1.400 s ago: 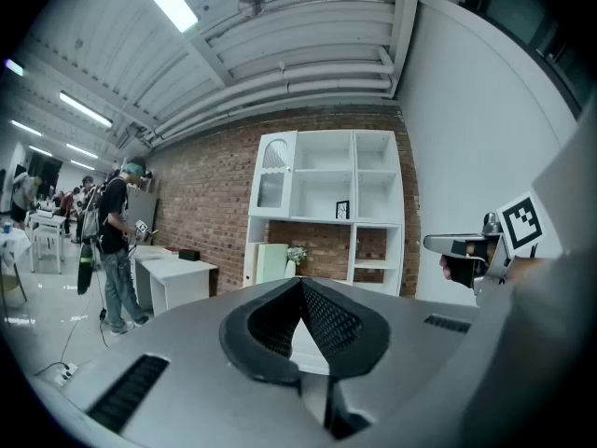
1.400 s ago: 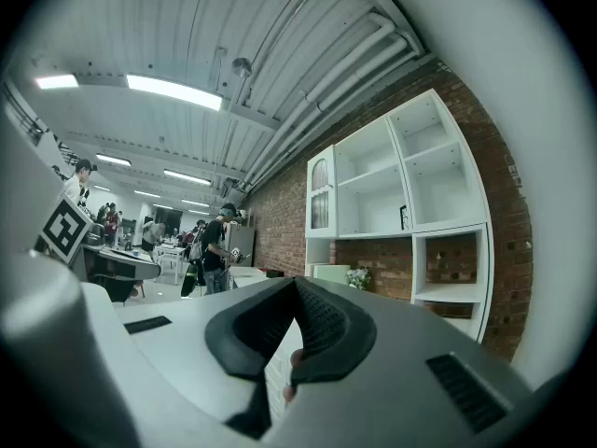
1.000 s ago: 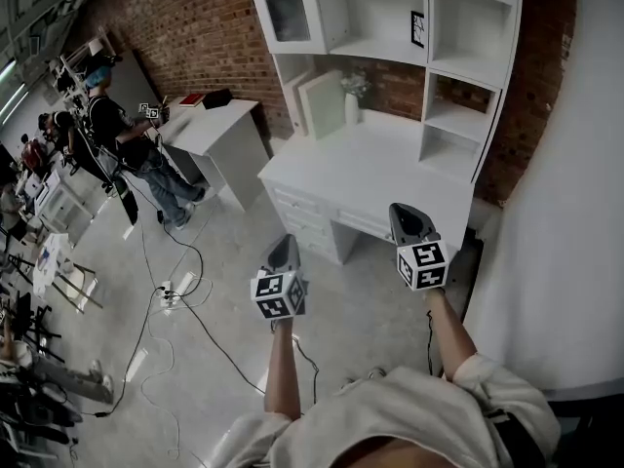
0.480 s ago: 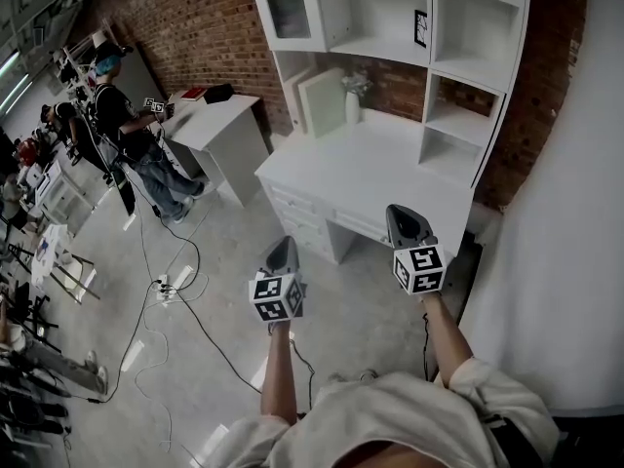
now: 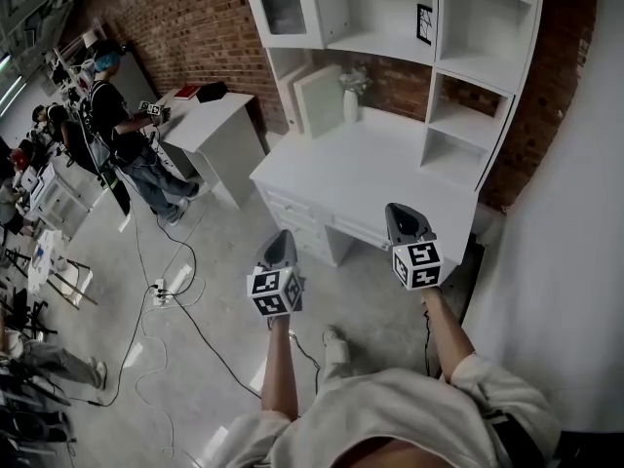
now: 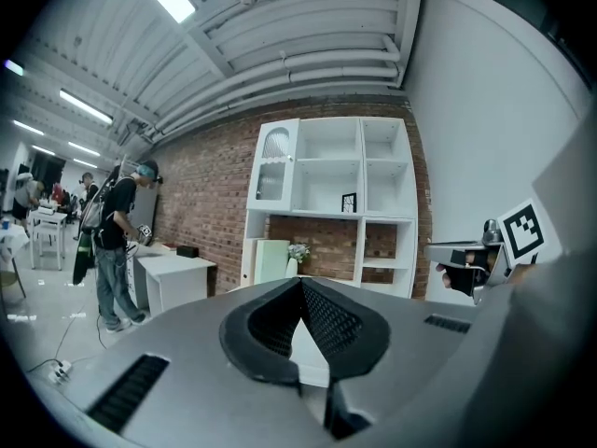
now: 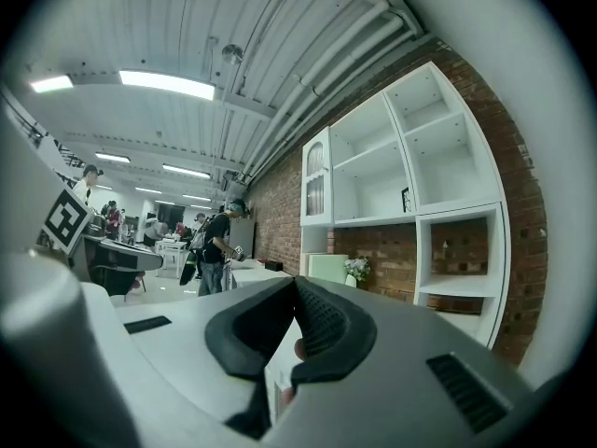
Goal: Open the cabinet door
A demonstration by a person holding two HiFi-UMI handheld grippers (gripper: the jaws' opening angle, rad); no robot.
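Nearest, two bare forearms stretched forward and roughly parallel, one marker-cube gripper in each hand. Left gripper [image 5: 281, 236] held about level, aimed toward the desk, jaws pressed together at the tips with nothing between. Right gripper [image 5: 403, 210] also level, seen against the desk's front edge, jaws closed tight and empty.

Beyond them, one white desk [image 5: 370, 178] carrying a white shelf unit [image 5: 458, 86], set against a brick wall [image 5: 195, 27]. On the desktop, one white vase [image 5: 351, 103] with flowers just beside one pale green panel [image 5: 320, 100]. On a shelf, one small framed picture [image 5: 424, 24].

Cabinet door [image 5: 283, 6] at the unit's upper left: single, white-framed, arched glass pane, shut, well apart from both grippers.

Farther left, one smaller white table [image 5: 210, 125], with a person in a blue cap [image 5: 112, 115] standing by it.
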